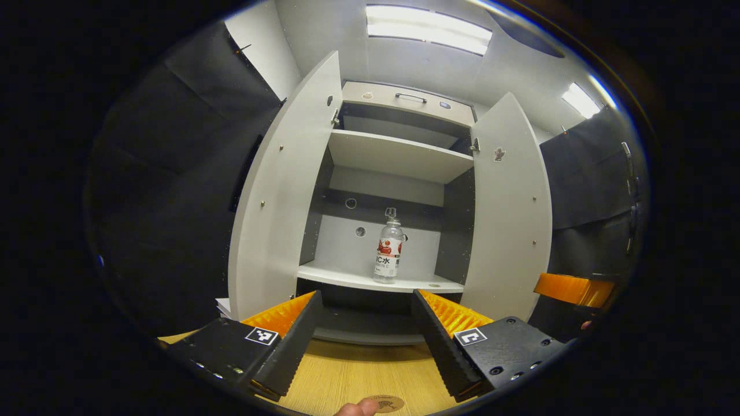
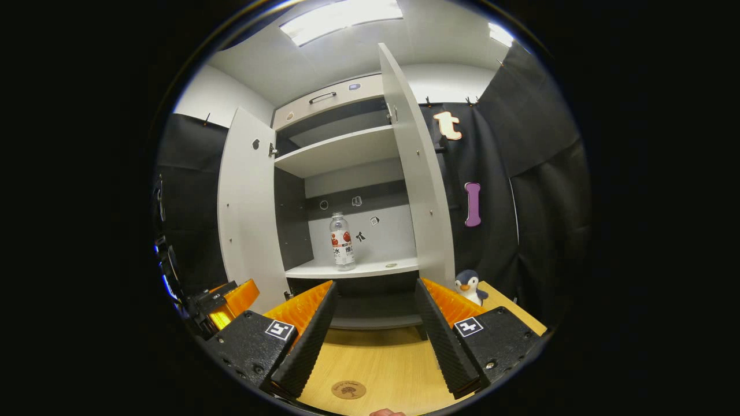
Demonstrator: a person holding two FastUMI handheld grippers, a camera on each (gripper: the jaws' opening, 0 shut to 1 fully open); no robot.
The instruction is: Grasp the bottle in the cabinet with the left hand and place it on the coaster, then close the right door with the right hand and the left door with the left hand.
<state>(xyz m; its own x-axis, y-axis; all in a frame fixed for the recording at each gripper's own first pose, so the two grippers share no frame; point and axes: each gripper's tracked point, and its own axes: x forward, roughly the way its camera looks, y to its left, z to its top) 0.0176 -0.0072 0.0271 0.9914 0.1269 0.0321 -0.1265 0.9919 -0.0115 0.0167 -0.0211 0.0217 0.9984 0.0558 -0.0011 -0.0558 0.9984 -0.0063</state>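
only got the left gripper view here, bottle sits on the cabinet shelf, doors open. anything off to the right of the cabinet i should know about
Observer: Yes, in the right gripper view a toy penguin stands on the table by the foot of the right door.
Operator: is the coaster whole or covered on your side
Observer: The coaster lies bare and fully visible on the wood, in front of the right gripper.
Operator: and that gripper, open?
Observer: Open, fingers wide apart, holding nothing.
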